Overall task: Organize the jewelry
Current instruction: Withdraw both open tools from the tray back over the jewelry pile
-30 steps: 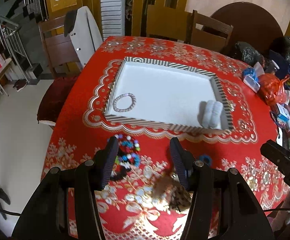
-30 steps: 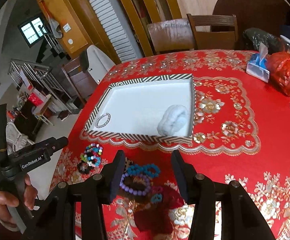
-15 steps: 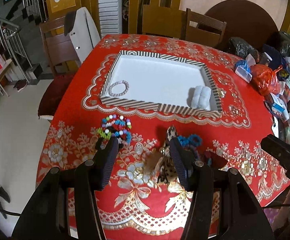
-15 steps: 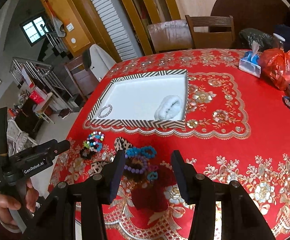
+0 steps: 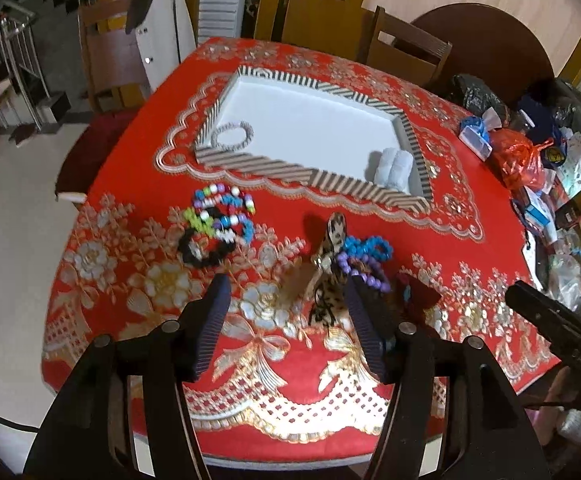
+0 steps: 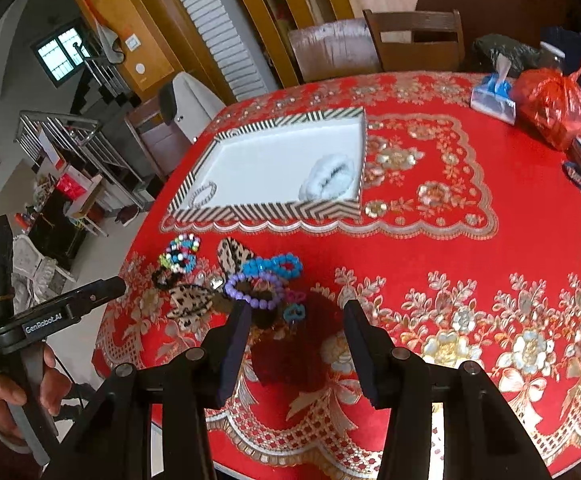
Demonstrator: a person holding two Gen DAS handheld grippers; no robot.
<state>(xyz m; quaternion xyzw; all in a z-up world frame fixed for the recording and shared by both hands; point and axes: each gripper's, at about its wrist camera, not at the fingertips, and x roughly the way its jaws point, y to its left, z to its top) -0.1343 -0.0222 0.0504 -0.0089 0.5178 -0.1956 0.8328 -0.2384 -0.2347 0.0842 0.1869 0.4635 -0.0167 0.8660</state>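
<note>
- The left gripper (image 5: 286,312) is hovering over the near edge of the desk with its jaws standing wide and holding nothing; the leopard-print fabric hair bow (image 5: 328,268) is lying just ahead between them.
- The right gripper (image 6: 296,320) is likewise hanging with jaws spread wide and empty, above a dark red fuzzy scrunchie (image 6: 304,344) on the red floral tablecloth (image 6: 450,272).
- Just beyond, the loose pile is sitting on the desk: a purple beaded bracelet (image 6: 252,290) touching a blue beaded bracelet (image 6: 274,266), two small blue clips (image 6: 294,312) beside them, and, further left, a cluster of multicoloured bead bracelets (image 5: 222,210) with a black scrunchie (image 5: 204,250).
- Farther on, the white tray with a black-and-white striped rim (image 5: 310,176) is already holding a silver ring-shaped bracelet (image 5: 232,136) in its near-left corner and a pale fluffy scrunchie (image 5: 392,166) in its near-right corner.
- Judging by this, sorting is only beginning: most pieces are waiting outside the tray, and both grippers seem to be choosing the next item.
- The next move is likely calling for one gripper to descend over a single piece, probably the bow or the dark scrunchie, closing on it alone without dragging the tangled bracelets, then carrying it over the striped rim.
</note>
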